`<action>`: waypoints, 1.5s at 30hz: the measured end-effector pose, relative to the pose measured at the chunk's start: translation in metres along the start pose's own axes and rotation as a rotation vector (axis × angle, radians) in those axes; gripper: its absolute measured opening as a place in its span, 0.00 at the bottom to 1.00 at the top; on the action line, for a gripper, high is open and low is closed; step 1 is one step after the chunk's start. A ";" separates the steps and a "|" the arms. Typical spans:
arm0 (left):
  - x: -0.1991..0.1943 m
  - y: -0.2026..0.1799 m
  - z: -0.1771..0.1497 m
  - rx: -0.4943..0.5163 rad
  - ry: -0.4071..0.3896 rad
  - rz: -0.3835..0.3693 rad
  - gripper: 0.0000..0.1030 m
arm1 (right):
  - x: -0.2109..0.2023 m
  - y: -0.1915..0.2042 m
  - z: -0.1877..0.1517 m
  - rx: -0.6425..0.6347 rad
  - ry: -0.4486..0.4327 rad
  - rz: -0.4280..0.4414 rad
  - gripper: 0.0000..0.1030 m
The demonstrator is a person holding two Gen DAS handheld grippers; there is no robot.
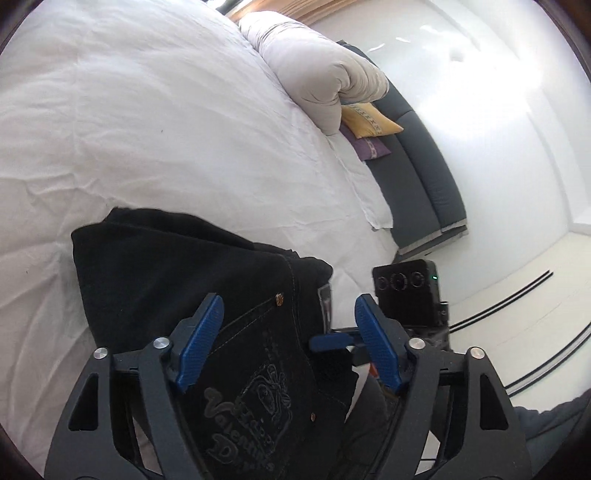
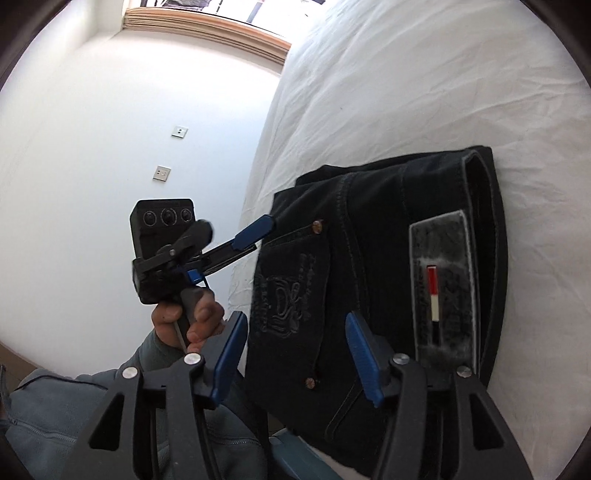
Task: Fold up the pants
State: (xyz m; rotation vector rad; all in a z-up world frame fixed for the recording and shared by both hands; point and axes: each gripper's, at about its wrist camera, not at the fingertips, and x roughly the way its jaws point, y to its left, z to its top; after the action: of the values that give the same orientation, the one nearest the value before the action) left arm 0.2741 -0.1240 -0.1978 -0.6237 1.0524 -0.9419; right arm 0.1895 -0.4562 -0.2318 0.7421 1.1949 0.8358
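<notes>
Around me, apart from the job:

- White bed sheet, creased, filling most of my left view.
- Pale grey duvet, rolled up at the far end of the bed.
- Yellow cushion just beside the duvet, lying partly over a purple cushion.
- Grey headboard, padded, along the bed's edge.
- Two wall sockets on the white wall.
- Wooden window sill.
- Black cables on the pale floor.

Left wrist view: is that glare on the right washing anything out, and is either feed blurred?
Left wrist: glare bleaches the wall; black pants and bed sheet stay readable, edges bowed by the fisheye. Right wrist: even light, pants sharp, slight blur on the left gripper.
</notes>
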 end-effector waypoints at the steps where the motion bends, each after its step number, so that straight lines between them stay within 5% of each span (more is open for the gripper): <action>1: -0.003 0.010 -0.004 -0.018 -0.002 -0.035 0.57 | 0.001 -0.008 0.001 0.023 0.002 -0.010 0.54; 4: -0.015 0.037 -0.016 -0.094 -0.026 -0.115 0.31 | -0.004 -0.028 -0.002 0.083 -0.015 -0.010 0.26; 7: -0.020 0.051 -0.030 -0.123 -0.037 -0.162 0.30 | -0.009 -0.044 -0.009 0.130 -0.015 -0.031 0.00; 35: -0.023 0.006 -0.159 -0.032 0.217 -0.199 0.30 | -0.004 -0.039 -0.024 0.143 -0.067 -0.062 0.00; 38: -0.016 -0.008 -0.173 0.020 0.314 -0.135 0.33 | -0.019 -0.033 -0.032 0.128 -0.085 -0.067 0.22; 40: -0.025 -0.015 -0.169 0.031 0.292 -0.125 0.35 | -0.036 -0.021 -0.038 0.094 -0.124 -0.062 0.54; 42: -0.043 -0.020 -0.154 0.021 0.204 -0.114 0.54 | -0.055 -0.010 -0.043 0.061 -0.175 -0.097 0.69; 44: -0.061 -0.025 -0.133 0.015 0.090 -0.070 0.82 | -0.071 -0.005 -0.043 0.046 -0.206 -0.133 0.69; 45: -0.071 -0.028 -0.121 0.024 0.016 -0.025 0.86 | -0.077 -0.006 -0.042 0.047 -0.216 -0.151 0.69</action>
State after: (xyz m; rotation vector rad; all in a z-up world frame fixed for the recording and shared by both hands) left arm 0.1403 -0.0750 -0.1908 -0.6119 1.0484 -0.9813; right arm 0.1381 -0.5228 -0.2086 0.7506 1.0648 0.5887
